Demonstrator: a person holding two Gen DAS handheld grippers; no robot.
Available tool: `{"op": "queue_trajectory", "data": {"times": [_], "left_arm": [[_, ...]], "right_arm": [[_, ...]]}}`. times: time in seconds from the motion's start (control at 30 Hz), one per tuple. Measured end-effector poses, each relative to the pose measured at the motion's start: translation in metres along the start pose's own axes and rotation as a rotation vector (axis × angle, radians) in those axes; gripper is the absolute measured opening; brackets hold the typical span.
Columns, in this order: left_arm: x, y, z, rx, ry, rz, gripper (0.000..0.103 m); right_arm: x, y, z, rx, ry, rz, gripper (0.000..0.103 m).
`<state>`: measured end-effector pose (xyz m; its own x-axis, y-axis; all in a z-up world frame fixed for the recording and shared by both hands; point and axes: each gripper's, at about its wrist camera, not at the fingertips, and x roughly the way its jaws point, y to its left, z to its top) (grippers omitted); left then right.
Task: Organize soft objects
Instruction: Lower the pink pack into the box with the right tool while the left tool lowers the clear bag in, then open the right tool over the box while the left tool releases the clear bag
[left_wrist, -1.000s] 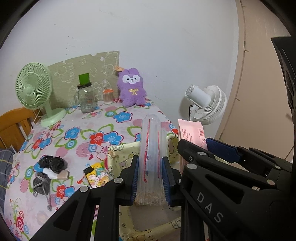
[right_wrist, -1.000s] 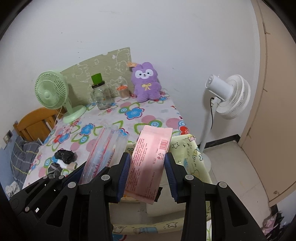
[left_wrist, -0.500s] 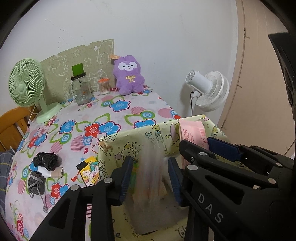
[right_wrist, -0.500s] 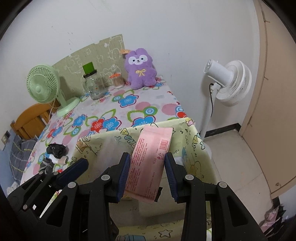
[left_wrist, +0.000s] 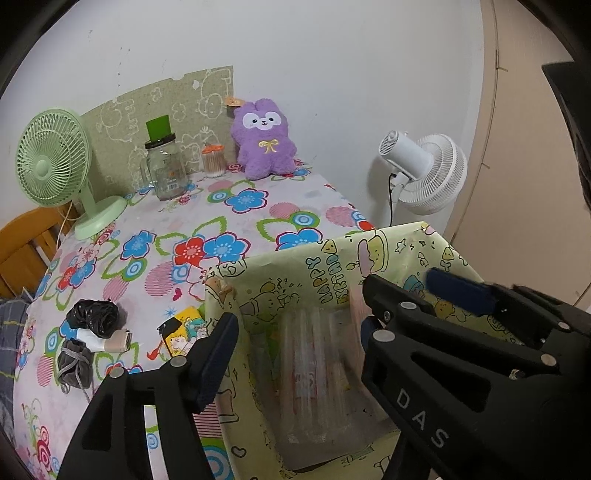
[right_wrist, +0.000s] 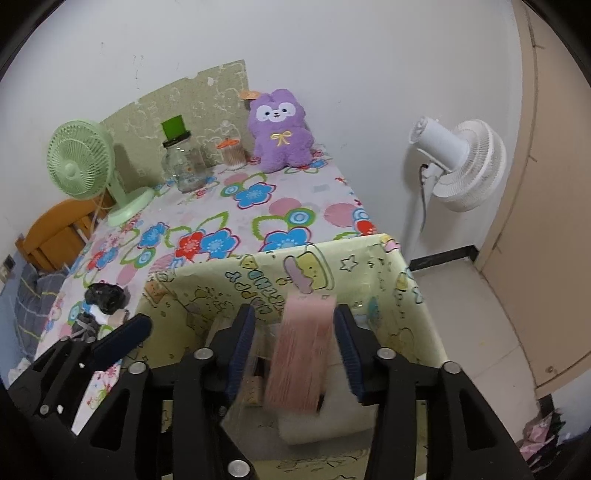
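A yellow cartoon-print fabric box (left_wrist: 332, 266) (right_wrist: 369, 269) stands open at the table's near edge. My left gripper (left_wrist: 295, 339) is open above it, and a clear plastic pack with red print (left_wrist: 314, 373) lies inside the box below it. My right gripper (right_wrist: 293, 347) is open, and a pink pack (right_wrist: 303, 354), blurred, is loose between its jaws over the box. A purple plush bunny (left_wrist: 264, 140) (right_wrist: 280, 129) sits at the table's far edge against the wall.
On the flowered tablecloth (left_wrist: 221, 221) stand a green desk fan (left_wrist: 55, 162), a glass jar (left_wrist: 164, 173) and a small swab jar (left_wrist: 213, 160). Rolled dark socks (left_wrist: 94, 317), a grey pouch (left_wrist: 75, 363) and a yellow card (left_wrist: 183, 328) lie left of the box. A white floor fan (right_wrist: 461, 162) stands right.
Both grippers lowered to the box and opened. The left let go of the clear pack, which now lies inside. The right has just let go of the pink pack, which is dropping.
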<state>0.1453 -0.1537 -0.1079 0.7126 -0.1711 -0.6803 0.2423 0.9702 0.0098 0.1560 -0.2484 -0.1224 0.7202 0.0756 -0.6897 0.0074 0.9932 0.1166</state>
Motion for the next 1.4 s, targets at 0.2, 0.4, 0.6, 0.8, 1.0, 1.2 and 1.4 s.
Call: {"op": "queue_trajectory", "data": {"times": [0.2, 0.4, 0.6, 0.8, 1.0, 1.2, 1.4], "left_arm": [[-0.008, 0.005, 0.001, -0.006, -0.014, -0.019, 0.075], [-0.028, 0.01, -0.001, -0.009, -0.048, -0.032, 0.094], [-0.044, 0.018, -0.005, -0.011, -0.072, 0.003, 0.097], [-0.062, 0.03, -0.01, -0.021, -0.098, 0.021, 0.101], [-0.08, 0.042, -0.016, -0.039, -0.125, 0.02, 0.103], [-0.095, 0.054, -0.022, -0.047, -0.149, 0.033, 0.103], [-0.106, 0.067, -0.028, -0.052, -0.174, 0.051, 0.103]], "right_arm": [[-0.009, -0.008, -0.001, 0.04, -0.017, -0.039, 0.075], [-0.03, 0.003, -0.003, 0.018, -0.065, -0.023, 0.086], [-0.045, 0.023, -0.005, -0.022, -0.086, -0.007, 0.089], [-0.063, 0.041, -0.011, -0.039, -0.124, 0.005, 0.096], [-0.082, 0.057, -0.016, -0.048, -0.167, 0.016, 0.099], [-0.095, 0.073, -0.02, -0.06, -0.206, 0.01, 0.103], [-0.103, 0.091, -0.025, -0.082, -0.216, 0.012, 0.103]]}}
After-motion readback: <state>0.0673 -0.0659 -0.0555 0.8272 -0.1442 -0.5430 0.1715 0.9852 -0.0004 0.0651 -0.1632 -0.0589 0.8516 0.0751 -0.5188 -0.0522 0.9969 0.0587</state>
